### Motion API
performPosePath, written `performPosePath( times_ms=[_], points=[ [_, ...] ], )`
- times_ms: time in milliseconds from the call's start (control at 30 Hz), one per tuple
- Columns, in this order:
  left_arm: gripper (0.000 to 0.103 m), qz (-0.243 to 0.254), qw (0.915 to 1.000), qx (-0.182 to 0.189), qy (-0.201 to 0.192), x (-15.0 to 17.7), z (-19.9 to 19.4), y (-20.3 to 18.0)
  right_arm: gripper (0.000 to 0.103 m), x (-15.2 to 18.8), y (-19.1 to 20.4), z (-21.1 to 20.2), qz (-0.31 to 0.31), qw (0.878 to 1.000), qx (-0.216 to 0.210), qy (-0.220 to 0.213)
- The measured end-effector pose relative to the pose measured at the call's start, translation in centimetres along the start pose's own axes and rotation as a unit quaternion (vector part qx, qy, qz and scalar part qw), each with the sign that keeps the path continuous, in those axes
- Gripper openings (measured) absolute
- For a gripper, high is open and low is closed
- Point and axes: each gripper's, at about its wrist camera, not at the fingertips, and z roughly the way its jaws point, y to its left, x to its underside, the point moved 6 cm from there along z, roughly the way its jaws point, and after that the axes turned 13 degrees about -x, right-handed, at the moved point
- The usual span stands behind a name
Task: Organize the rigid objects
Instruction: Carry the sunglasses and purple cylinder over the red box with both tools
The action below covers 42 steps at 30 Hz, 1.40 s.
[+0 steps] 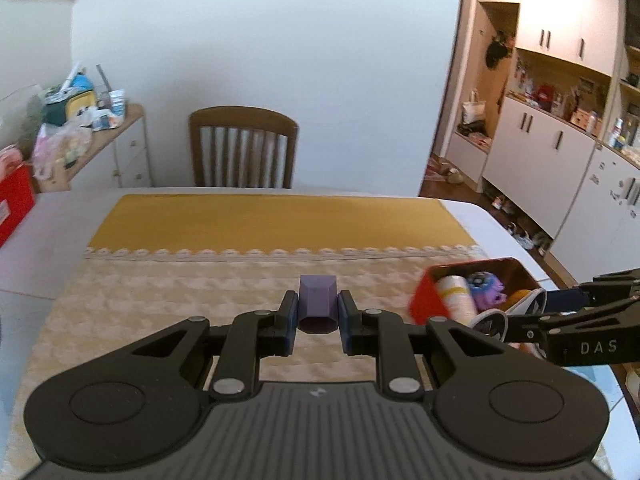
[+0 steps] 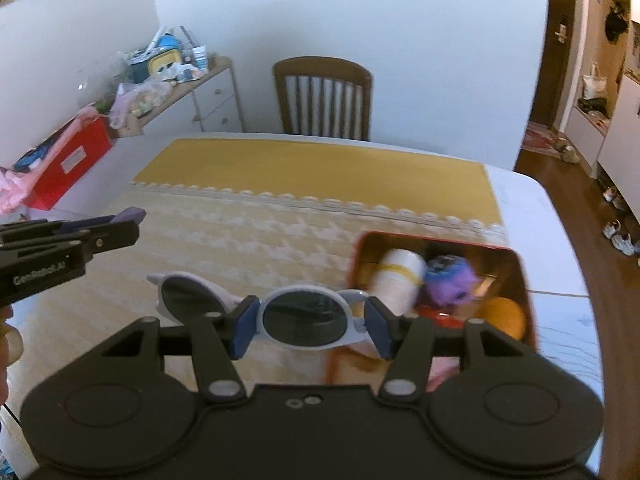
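Sunglasses (image 2: pixel 304 316), white-framed, light, scratch-prone, sit clamped across one lens rim in right gripper (image 2: pixel 310 320); left gripper (image 1: pixel 319 312) pinches small stiff purple block (image 1: pixel 318 304), red tin (image 2: pixel 516 272) right.

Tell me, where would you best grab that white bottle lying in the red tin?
Probably across its round body, coming from above. The bottle lies tilted against the tin's left wall with a purple toy close beside it, so only its upper side looks free for the fingers.
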Motion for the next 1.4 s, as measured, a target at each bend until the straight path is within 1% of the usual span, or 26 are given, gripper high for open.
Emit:
performPosePath(
  times_ms=[133, 333, 400, 500, 600, 700, 833, 900, 1033, 1133, 1300, 1400],
  points=[
    [0.020, 0.017, 0.9998, 0.013, 0.003, -0.4, 0.5, -3.7, 0.057, 0.8, -3.3, -1.1, 0.009, 1.000, 0.010, 0.000],
    [0.020, 0.038, 0.9986, 0.036, 0.006, -1.2, 1.6, -9.0, 0.057, 2.0, -7.4, -1.9, 0.019, 1.000, 0.014, 0.012],
    [0.020, 0.044, 0.9978, 0.047, 0.013, -1.3, 2.2, -10.7, 0.057, 2.3, -8.6, -2.0, 0.025, 0.999, 0.015, 0.017],
    [0.020, 0.058, 0.9955, 0.066, 0.035, -0.9, 3.6, -13.2, 0.057, 3.3, -10.0, -1.8, 0.028, 0.999, 0.011, 0.030],
    [0.020, 0.072, 0.9936, 0.072, 0.048, -0.6, 5.0, -15.2, 0.057, 4.1, -10.6, -1.6, 0.022, 0.999, 0.004, 0.042],
    [0.020, 0.083, 0.9921, 0.077, 0.053, -0.6, 6.1, -17.0, 0.057, 4.5, -10.9, -1.3, 0.016, 0.999, -0.003, 0.049],
    [0.020, 0.085, 0.9882, 0.105, 0.072, -0.1, 7.5, -19.3, 0.057, 4.9, -11.1, -0.6, -0.006, 0.998, -0.006, 0.060],
    [0.020, 0.094, 0.9840, 0.126, 0.084, 0.3, 8.1, -20.5, 0.057, 4.8, -11.2, -0.4, -0.012, 0.998, -0.007, 0.063],
    [0.020, 0.106, 0.9803, 0.132, 0.101, 1.1, 9.5, -21.9, 0.056, 4.7, -11.7, 0.3, -0.012, 0.997, -0.015, 0.070],
    [0.020, 0.110, 0.9797, 0.128, 0.108, 1.6, 10.2, -22.3, 0.056, 4.7, -12.0, 0.6, -0.017, 0.997, -0.017, 0.072],
    [0.020, 0.115, 0.9787, 0.124, 0.117, 1.9, 10.9, -22.8, 0.056, 4.8, -12.4, 1.2, -0.022, 0.997, -0.014, 0.074],
    [0.020, 0.116, 0.9768, 0.123, 0.131, 2.3, 11.6, -23.1, 0.056, 5.0, -12.7, 1.6, -0.021, 0.997, -0.008, 0.078]
  ],
)
